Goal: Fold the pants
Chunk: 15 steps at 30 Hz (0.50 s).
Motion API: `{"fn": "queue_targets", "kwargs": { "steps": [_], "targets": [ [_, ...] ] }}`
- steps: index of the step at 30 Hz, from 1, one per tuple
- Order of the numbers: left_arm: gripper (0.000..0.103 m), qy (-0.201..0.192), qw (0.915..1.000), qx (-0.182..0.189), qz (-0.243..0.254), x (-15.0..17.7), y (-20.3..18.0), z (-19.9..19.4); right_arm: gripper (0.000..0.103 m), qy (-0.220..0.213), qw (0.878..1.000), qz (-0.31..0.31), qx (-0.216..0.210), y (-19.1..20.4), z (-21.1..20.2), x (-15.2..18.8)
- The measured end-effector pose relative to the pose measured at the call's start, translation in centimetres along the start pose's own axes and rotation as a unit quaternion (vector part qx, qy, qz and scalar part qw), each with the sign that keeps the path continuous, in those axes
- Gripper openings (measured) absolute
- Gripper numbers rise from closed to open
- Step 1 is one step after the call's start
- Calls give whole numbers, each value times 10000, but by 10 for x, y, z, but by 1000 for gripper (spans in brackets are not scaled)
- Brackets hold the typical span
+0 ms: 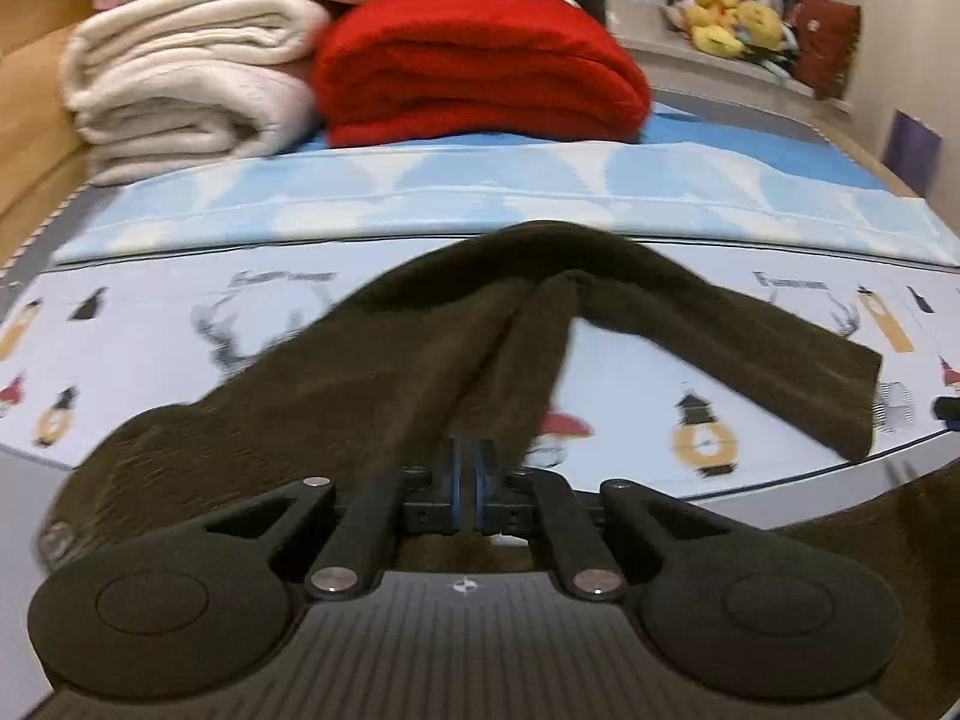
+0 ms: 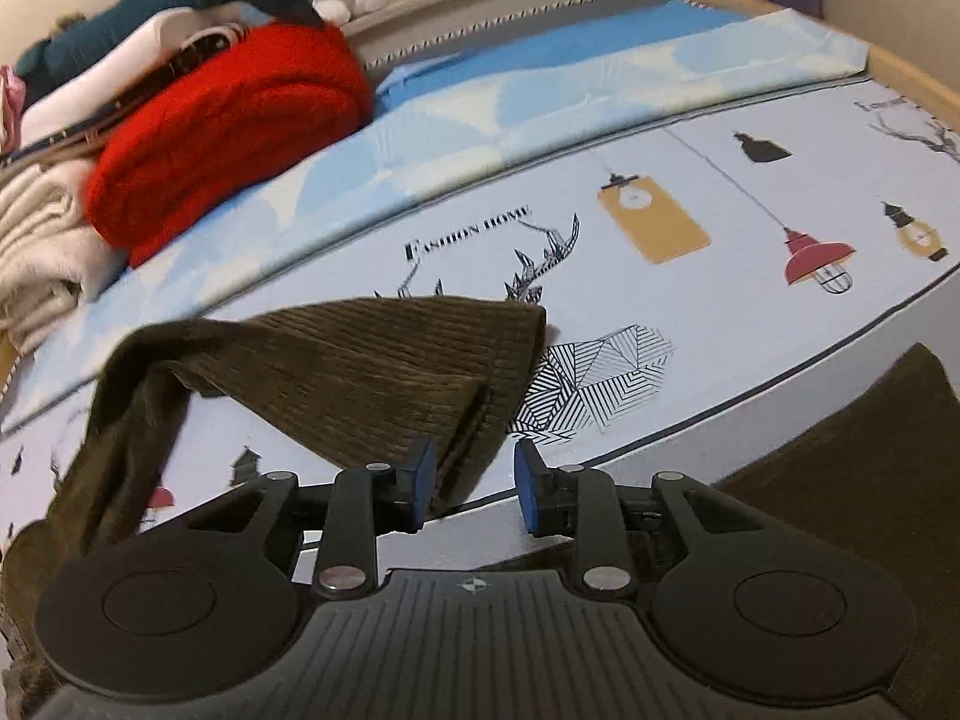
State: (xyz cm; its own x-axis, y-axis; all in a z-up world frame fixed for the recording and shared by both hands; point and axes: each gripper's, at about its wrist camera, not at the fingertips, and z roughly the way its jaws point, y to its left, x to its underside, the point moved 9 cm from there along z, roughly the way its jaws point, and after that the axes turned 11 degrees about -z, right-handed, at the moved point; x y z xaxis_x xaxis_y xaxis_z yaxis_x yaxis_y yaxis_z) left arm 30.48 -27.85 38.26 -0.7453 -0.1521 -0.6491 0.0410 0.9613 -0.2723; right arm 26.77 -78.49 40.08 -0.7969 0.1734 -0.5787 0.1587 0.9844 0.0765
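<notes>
Pants (image 1: 384,372), brown corduroy, hang lifted over the bed (image 1: 630,360). My left gripper (image 1: 467,480) pinches them tight; right gripper (image 2: 471,480) stands wide around a hem, so I'd clamp first, then carry both evenly.

The pants (image 2: 360,372) are ribbed, matt olive corduroy; the bed sheet (image 2: 750,312) is smooth printed cloth. The red blanket (image 1: 480,72) looks fuzzy; the right hand-held gripper (image 2: 468,486) is matt black plastic with blue pads (image 2: 528,486).
</notes>
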Motion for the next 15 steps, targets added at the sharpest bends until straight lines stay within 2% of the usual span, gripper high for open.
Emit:
{"fn": "queue_targets", "kwargs": {
  "steps": [3,6,12,13,15],
  "targets": [
    [4,3,9998,192,-25,-4,-22,24,35,123,9999,-32,-36,-2,16,0],
    [6,68,9995,291,-39,-4,-32,65,38,262,9993,-197,-203,6,32,1],
    [8,369,9985,387,-87,7,-39,159,54,628,9950,-649,-415,25,65,11],
    [13,402,9985,361,-23,8,-42,169,55,708,9938,-750,-423,28,71,13],
    [30,415,9986,318,21,10,-44,189,55,826,9908,-995,-396,34,81,18]
  ]
}}
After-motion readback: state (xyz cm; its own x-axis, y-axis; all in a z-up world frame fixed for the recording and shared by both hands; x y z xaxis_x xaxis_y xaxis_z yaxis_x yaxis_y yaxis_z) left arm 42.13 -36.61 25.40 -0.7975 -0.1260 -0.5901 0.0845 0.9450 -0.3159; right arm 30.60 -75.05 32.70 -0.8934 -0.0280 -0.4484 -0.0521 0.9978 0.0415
